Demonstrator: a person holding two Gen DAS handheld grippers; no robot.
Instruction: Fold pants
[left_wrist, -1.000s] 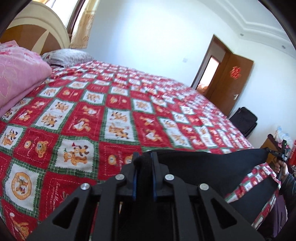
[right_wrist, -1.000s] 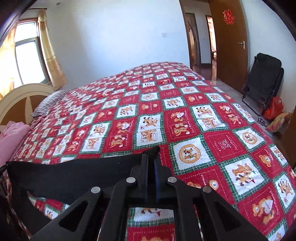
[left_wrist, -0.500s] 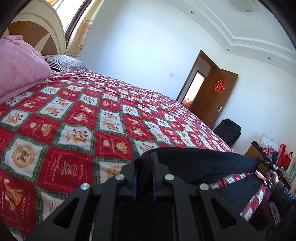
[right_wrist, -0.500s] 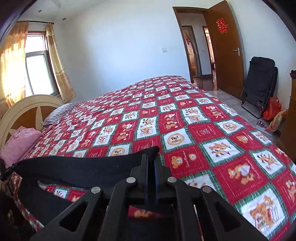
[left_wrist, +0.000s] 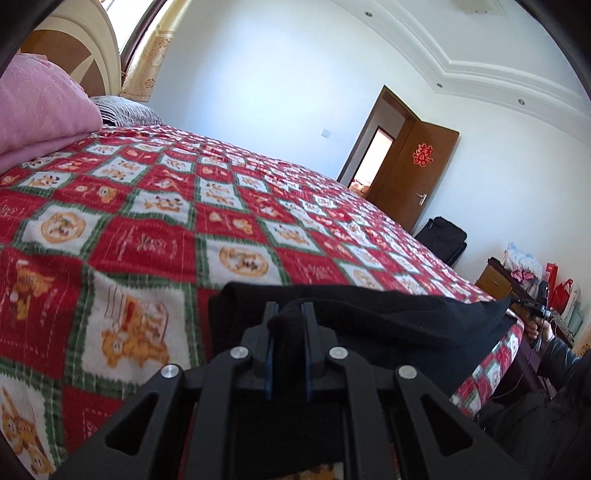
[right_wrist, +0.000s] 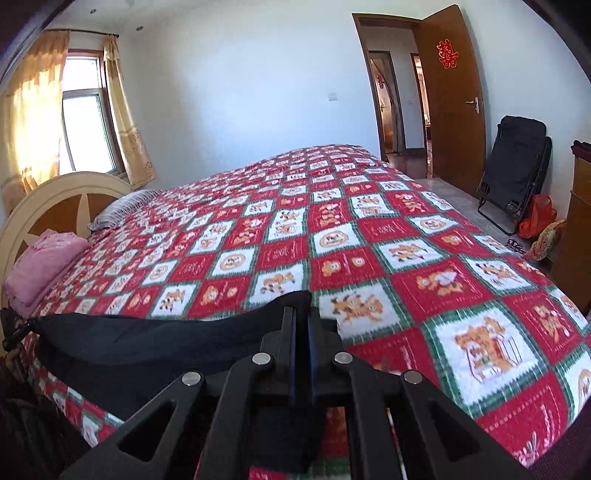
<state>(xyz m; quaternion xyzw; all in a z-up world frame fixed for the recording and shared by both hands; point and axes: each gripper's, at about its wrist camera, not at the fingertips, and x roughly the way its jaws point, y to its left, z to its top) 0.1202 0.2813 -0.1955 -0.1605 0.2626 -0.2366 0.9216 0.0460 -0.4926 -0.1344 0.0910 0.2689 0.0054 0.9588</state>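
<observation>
**Black pants, held at both ends over bed edge**

Black pants (left_wrist: 388, 325): stretched in a band along the near edge of the bedspread (left_wrist: 155, 236), partly draped over the side.

Left gripper (left_wrist: 288, 314): clamped nearly closed on a bunched corner of the fabric, cloth bulging between the blue-padded fingers (left_wrist: 269, 354).

Right gripper (right_wrist: 301, 321): pressed fully together on the opposite end, thin fold pinched between the pads; also visible far right in the left wrist view, gripped by a hand (left_wrist: 533, 328) with dark sleeve.

Bedspread: red, white and green checks with bear motifs.

Pink folded blanket (right_wrist: 40, 266): by the headboard (right_wrist: 55, 199), well apart from the pants.

Striped pillow (right_wrist: 122, 206): beside the blanket.

Brown door (right_wrist: 454, 103): open, red paper ornament on it.

Black folding chair (right_wrist: 517, 162): against the wall near the door.
</observation>
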